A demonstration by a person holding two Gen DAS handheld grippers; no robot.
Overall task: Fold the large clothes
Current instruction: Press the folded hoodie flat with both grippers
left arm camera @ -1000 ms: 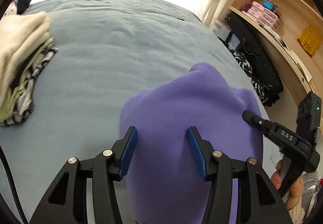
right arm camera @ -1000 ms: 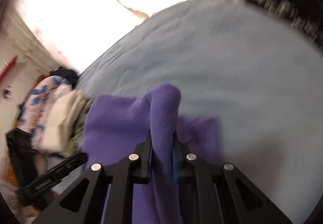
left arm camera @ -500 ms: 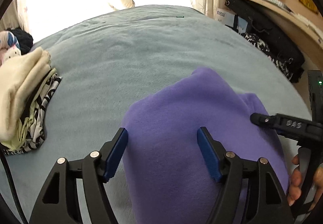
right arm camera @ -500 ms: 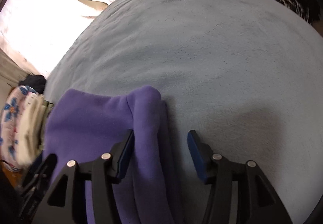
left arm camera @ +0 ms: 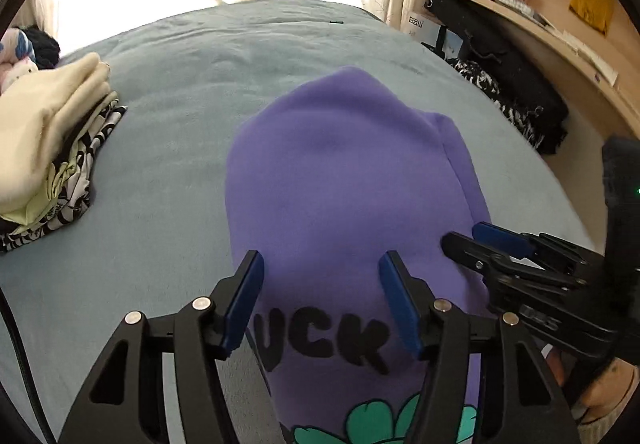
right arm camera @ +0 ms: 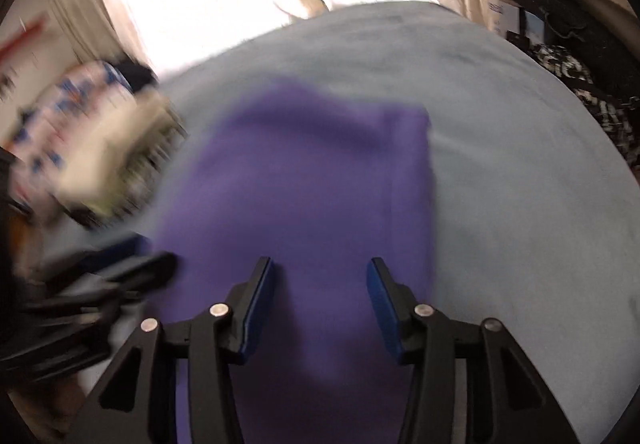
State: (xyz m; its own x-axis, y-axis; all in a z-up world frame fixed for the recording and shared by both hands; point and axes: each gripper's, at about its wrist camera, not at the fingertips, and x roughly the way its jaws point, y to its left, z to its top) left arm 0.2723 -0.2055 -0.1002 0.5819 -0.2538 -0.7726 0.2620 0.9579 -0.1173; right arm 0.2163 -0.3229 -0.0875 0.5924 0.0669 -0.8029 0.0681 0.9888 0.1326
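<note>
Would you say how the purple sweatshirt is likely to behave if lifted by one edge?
The purple sweatshirt looks like thick, soft fleece, so it would probably droop and unfold. Its rounded folds suggest some bulk. The fuzzy surface probably grips pads well.

A bed covered with a grey-blue fleecy blanket carries everything. A purple garment with black letters and a green print lies folded on it near the bed's near edge, towards its right side. A stack of folded clothes, cream on top and black-and-white patterned beneath, sits at the left edge, well apart from the garment.
</note>
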